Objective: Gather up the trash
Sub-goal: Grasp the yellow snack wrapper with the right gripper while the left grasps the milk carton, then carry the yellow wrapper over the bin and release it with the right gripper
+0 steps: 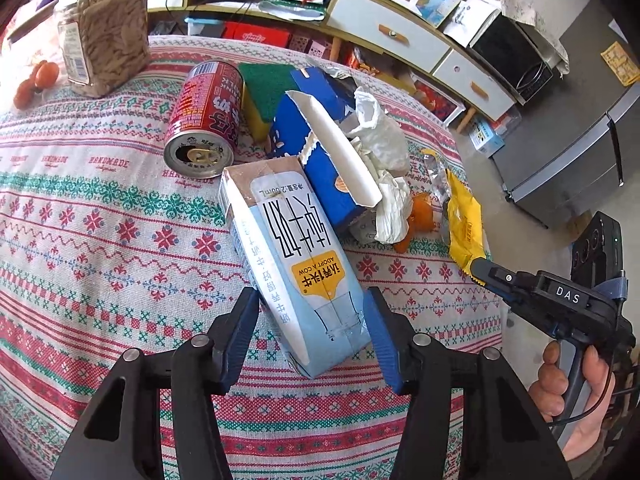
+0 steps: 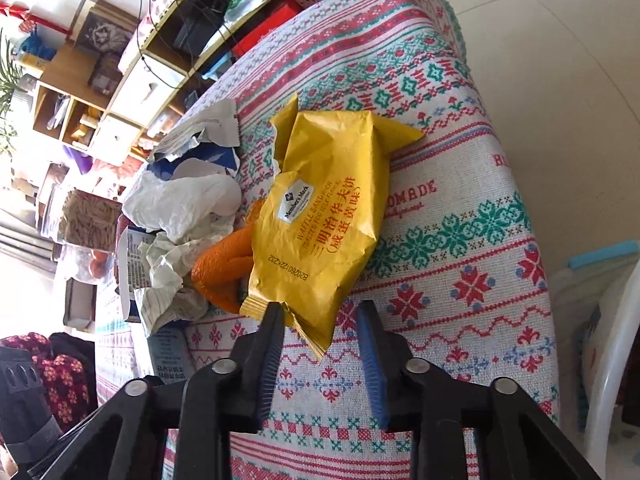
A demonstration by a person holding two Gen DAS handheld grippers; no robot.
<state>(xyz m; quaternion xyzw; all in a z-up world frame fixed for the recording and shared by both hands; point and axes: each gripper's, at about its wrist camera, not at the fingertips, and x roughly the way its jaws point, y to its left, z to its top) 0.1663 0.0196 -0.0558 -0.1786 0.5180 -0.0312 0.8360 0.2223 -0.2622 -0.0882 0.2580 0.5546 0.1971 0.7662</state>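
A light blue milk carton (image 1: 296,256) lies on the patterned tablecloth. My left gripper (image 1: 312,300) is open, its fingers on either side of the carton's near end. Behind the carton are a red can (image 1: 206,116) on its side, a torn blue box (image 1: 320,148), crumpled white paper (image 1: 380,148) and orange peel (image 1: 420,212). A yellow snack wrapper (image 2: 324,216) lies near the table edge. My right gripper (image 2: 320,312) is open, with the wrapper's near corner between its fingers. The right gripper also shows in the left wrist view (image 1: 482,270).
A clear jar of snacks (image 1: 104,28) and small tomatoes (image 1: 36,80) stand at the far left. A green and yellow sponge (image 1: 264,88) lies behind the can. The table edge (image 2: 516,184) is just right of the wrapper. Shelves and a cabinet stand beyond.
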